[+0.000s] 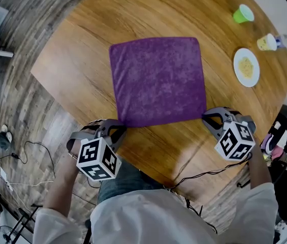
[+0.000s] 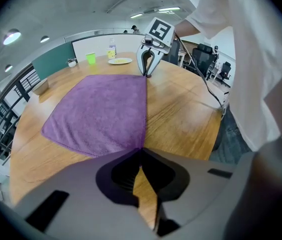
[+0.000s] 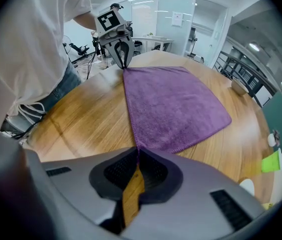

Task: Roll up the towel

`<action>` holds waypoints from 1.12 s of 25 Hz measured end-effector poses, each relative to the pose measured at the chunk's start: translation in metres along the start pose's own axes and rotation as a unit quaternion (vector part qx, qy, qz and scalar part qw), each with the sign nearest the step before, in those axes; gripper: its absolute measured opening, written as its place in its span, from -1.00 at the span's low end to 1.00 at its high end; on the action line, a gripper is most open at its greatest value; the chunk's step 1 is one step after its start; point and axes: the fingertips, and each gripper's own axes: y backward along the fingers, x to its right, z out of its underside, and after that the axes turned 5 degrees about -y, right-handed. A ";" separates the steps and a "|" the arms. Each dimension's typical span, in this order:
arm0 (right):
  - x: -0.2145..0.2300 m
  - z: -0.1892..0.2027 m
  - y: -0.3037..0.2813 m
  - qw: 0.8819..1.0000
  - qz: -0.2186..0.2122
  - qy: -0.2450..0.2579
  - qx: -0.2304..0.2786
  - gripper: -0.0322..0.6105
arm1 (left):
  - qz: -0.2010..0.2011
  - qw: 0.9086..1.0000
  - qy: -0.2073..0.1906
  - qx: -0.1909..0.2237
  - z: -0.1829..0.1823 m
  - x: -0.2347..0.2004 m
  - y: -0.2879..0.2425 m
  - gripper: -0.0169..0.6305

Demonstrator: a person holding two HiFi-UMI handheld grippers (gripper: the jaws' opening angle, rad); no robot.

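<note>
Left gripper [image 1: 119, 128] and right gripper [image 1: 207, 117] each pinch a near corner of the flat towel [image 1: 158, 80] — jaws closed.

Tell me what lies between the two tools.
The near edge of the square purple towel, corners pinched by the left tool and right tool; the head view shows it.
</note>
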 end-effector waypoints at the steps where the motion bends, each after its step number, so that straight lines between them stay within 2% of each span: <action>1: -0.003 0.001 0.001 1.000 -0.004 -0.003 -0.001 -0.85 | 0.002 1.000 0.002 0.002 0.000 0.003 0.000 -0.89; 5: -0.013 0.005 0.005 1.000 -0.017 -0.013 -0.007 -0.85 | 0.007 1.000 0.009 0.003 -0.001 0.011 0.001 -0.88; 9: -0.004 0.004 0.012 1.000 -0.014 -0.023 -0.008 -0.85 | 0.004 1.000 0.020 0.005 -0.004 0.004 0.005 -0.88; 15: 0.017 -0.006 0.017 1.000 0.001 -0.015 -0.014 -0.85 | -0.011 0.999 0.041 0.003 -0.005 -0.019 0.011 -0.88; 21: 0.033 -0.009 0.011 1.000 0.012 -0.026 -0.009 -0.85 | -0.022 0.996 0.081 0.004 -0.003 -0.038 0.009 -0.88; 28: 0.050 -0.012 0.007 0.998 0.037 -0.054 0.012 -0.84 | -0.043 0.995 0.088 0.006 0.000 -0.051 0.004 -0.88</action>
